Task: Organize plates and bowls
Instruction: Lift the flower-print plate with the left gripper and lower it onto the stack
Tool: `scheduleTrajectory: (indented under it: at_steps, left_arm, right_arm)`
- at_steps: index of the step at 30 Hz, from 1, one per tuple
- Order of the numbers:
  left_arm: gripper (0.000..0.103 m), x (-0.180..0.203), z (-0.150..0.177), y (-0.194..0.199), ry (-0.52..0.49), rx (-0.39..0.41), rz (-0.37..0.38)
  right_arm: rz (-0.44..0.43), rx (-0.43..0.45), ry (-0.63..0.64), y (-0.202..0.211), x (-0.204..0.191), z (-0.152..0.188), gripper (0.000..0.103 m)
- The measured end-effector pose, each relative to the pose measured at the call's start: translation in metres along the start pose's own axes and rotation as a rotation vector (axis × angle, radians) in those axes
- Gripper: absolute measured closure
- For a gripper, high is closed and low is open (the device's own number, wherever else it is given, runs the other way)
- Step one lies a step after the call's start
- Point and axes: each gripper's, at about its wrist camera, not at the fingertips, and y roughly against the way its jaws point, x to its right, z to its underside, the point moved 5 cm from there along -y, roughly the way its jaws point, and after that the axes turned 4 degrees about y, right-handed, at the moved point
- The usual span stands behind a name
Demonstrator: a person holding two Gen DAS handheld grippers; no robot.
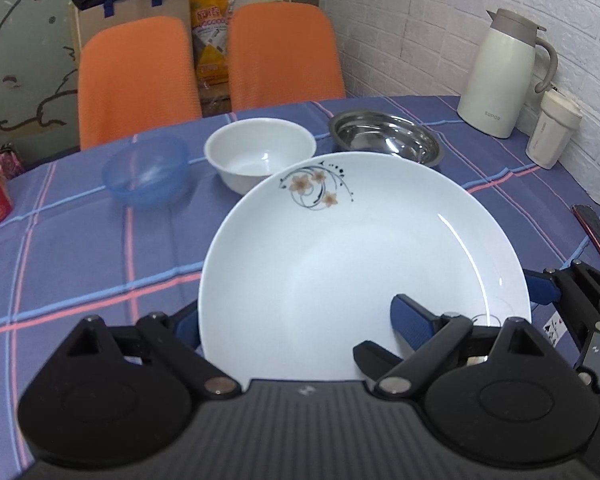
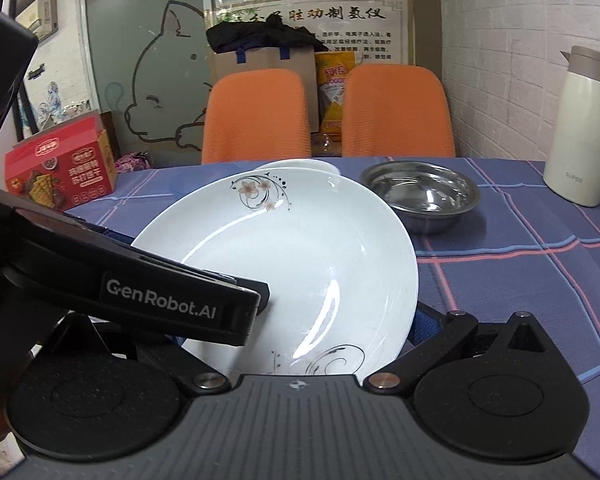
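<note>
A big white plate with a flower pattern hangs tilted above the checked tablecloth. My left gripper is shut on its near part, one blue finger under the left rim and the other pressed on the inner face. My right gripper reaches around the plate from the right. One of its fingers lies behind the right rim; the left gripper's body hides the other. Behind the plate stand a blue plastic bowl, a white bowl and a steel bowl.
A cream thermos jug and a small cup stand at the back right by the brick wall. A red snack box sits at the table's left edge. Two orange chairs stand behind the table.
</note>
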Motion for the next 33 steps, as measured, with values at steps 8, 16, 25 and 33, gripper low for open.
scheduleTrajectory:
  at_steps: [8,16,25,33]
  left_arm:
    - [0.011,-0.063,0.059,0.066,0.096,0.007,-0.124]
    - [0.011,-0.099,0.106,0.082,0.223,-0.019,-0.120]
    - [0.011,-0.092,0.119,0.086,0.168,0.055,-0.127]
    - [0.011,-0.092,0.126,0.089,0.135,0.107,-0.153]
  right_arm:
    - [-0.149,-0.020,0.059,0.017,-0.081,0.016,0.012]
    - [-0.217,-0.079,0.111,0.020,-0.123,0.041,0.012]
    - [-0.181,-0.066,0.155,0.022,-0.126,0.051,0.012]
    - [-0.191,-0.061,0.178,0.021,-0.124,0.060,0.014]
